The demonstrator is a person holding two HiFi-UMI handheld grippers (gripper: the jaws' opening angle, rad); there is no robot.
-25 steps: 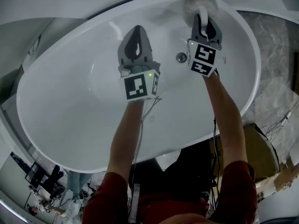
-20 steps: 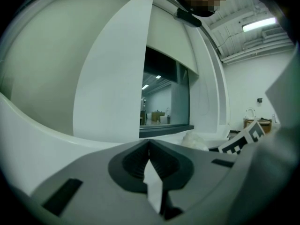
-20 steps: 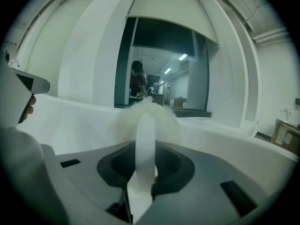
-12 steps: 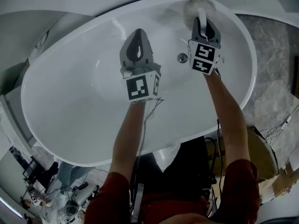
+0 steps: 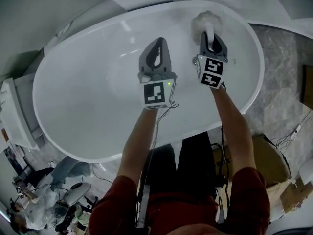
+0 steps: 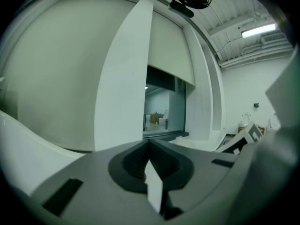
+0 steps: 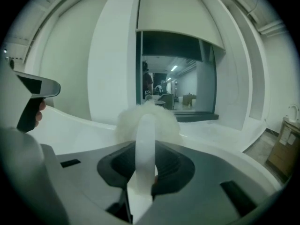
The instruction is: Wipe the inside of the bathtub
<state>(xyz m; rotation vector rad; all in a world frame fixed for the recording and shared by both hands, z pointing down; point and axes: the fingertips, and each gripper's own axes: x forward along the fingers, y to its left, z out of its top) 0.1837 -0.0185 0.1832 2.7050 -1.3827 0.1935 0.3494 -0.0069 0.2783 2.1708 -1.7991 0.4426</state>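
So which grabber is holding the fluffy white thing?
The right gripper: its jaws are shut on the handle of the fluffy duster. The left gripper is shut with nothing in it.

Head view steeply down over bathtub [image 5: 88, 97]; both gripper views low, toward one window [image 6: 161, 111].

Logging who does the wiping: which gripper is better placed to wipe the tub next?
Right. The right gripper is shut on the fluffy brush, its head at the bathtub's far wall; the left gripper is shut on nothing.
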